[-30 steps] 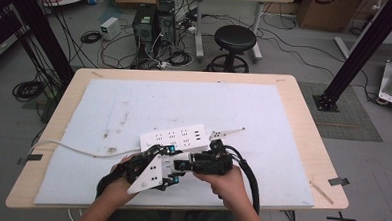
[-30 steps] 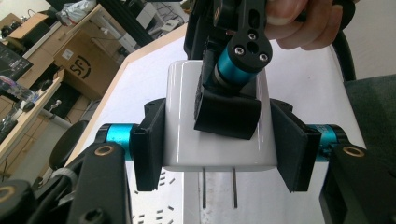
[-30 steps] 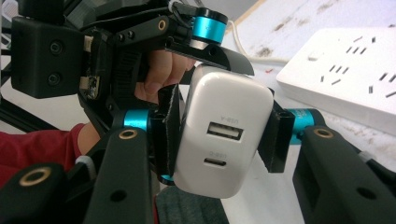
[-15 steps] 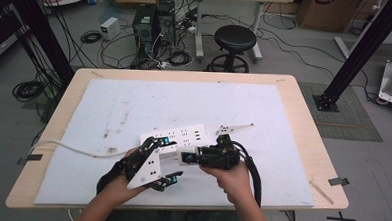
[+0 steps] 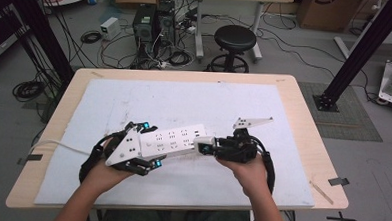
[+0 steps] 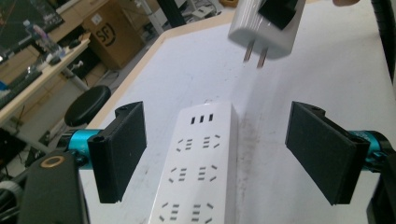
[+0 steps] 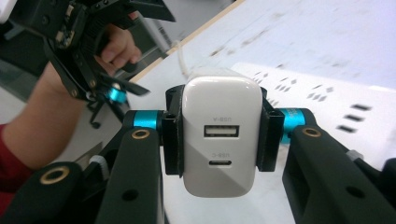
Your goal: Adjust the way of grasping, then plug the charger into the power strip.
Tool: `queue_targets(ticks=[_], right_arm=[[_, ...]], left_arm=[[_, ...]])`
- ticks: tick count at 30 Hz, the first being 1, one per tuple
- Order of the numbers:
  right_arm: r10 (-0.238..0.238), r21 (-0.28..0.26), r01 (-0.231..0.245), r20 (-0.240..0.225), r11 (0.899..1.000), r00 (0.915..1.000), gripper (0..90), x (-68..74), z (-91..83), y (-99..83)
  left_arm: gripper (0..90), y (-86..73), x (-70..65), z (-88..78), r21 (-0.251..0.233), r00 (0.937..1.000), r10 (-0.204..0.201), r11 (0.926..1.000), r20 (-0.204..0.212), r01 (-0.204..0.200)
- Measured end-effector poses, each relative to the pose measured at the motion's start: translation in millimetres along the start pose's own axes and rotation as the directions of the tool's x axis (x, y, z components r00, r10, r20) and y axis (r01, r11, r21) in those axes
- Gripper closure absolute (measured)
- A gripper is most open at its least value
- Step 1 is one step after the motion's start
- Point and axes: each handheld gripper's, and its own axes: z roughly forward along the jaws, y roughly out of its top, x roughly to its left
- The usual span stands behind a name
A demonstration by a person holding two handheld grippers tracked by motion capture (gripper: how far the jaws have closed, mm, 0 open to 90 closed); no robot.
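White charger held at the strip's end

White USB charger [image 7: 221,140] sits clamped between the right gripper [image 5: 208,147]'s fingers, prongs aimed at the power strip [image 5: 175,139] on the desk [image 5: 303,125]. The left gripper [image 5: 145,146]'s fingers [image 6: 119,149] stand apart, straddling the strip's other end without touching it.

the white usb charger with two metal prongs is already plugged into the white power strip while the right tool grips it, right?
Not plugged in. The left gripper view shows the white USB charger with two metal prongs hanging in the air above the white power strip, prongs bare. The right tool does grip it, as the right gripper view shows.
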Motion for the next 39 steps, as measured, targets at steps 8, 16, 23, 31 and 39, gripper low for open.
queue_targets(ticks=[8, 16, 23, 31, 39], right_arm=[[-0.054, -0.004, 0.054, 0.081, 0.999, 0.9953, 63.3, -7.6, -24.6, 7.7], [-0.1, 0.026, 0.097, 0.169, 0.995, 0.9806, 63.3, -10.0, -37.6, 14.3], [-0.11, 0.038, 0.105, 0.204, 0.994, 0.9728, 63.3, -18.1, -43.7, 21.3], [-0.148, 0.115, 0.126, 0.214, 0.985, 0.9656, 63.3, -25.0, -37.9, 39.7], [-0.239, 0.243, 0.191, 0.189, 0.951, 0.9524, 63.3, -34.0, -15.0, 71.6]], left_arm=[[20.6, -6.6, 27.0, -11.7, 0.049, 0.9974, -0.072, 0.9962, 0.006, 0.072], [20.0, -24.8, 68.5, -17.0, 0.143, 0.9846, -0.175, 0.9746, 0.003, 0.173], [20.0, -35.0, 81.0, -18.1, 0.173, 0.9767, -0.215, 0.9619, 0.001, 0.211], [20.0, -41.2, 88.0, -20.6, 0.196, 0.9741, -0.225, 0.9545, -0.018, 0.224], [20.0, -54.1, 94.4, -32.4, 0.247, 0.9679, -0.247, 0.9361, -0.047, 0.251]])
